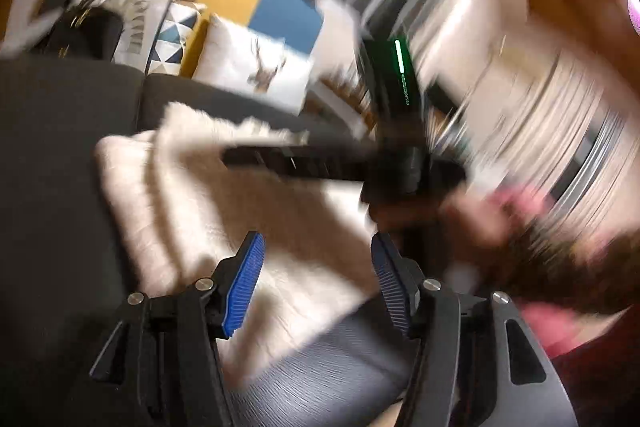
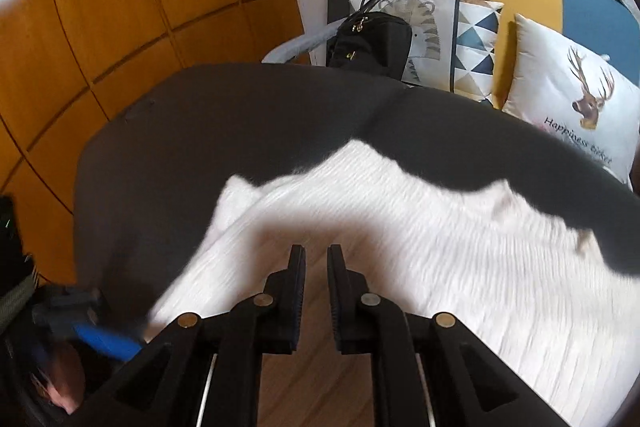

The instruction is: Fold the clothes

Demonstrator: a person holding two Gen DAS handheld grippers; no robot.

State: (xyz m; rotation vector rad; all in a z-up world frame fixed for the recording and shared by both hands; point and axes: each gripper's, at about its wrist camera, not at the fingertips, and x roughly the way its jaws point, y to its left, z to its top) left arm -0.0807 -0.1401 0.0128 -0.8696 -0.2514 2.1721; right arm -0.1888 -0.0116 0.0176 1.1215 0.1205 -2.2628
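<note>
In my left view the left gripper (image 1: 316,283) fills the bottom of the frame, tilted, with its blue pads (image 1: 244,287) spread well apart and nothing between them. The picture is badly smeared, so fine detail is lost. Just beyond the pads lies the garment (image 1: 192,195), a white fuzzy knit, running from the lower centre up to the centre left over the dark sofa (image 1: 60,147). A grey ribbed surface shows below it at the bottom centre; I cannot tell what it is. The right gripper (image 1: 304,163) reaches in from the right of the frame as a dark bar over the cloth, with a hand (image 1: 472,215) behind it at the centre right.

In my right view the right gripper (image 2: 316,259) points down from the bottom centre. Its jaws stand close together with a narrow gap; I see no cloth pinched in them. The garment (image 2: 440,251) spreads just beyond and to the right of the fingertips, covering the lower right of the frame, its far edge wavy against the sofa (image 2: 200,147). Between and below the fingers a brownish shaded patch shows. The left gripper's blue pad (image 2: 108,341) appears at the lower left, at the cloth's left edge.

Farther off, at the upper right, sit pillows (image 2: 576,99), one with a deer print, and a black bag (image 2: 372,43). Orange wall panels (image 2: 140,7) fill the upper left.
</note>
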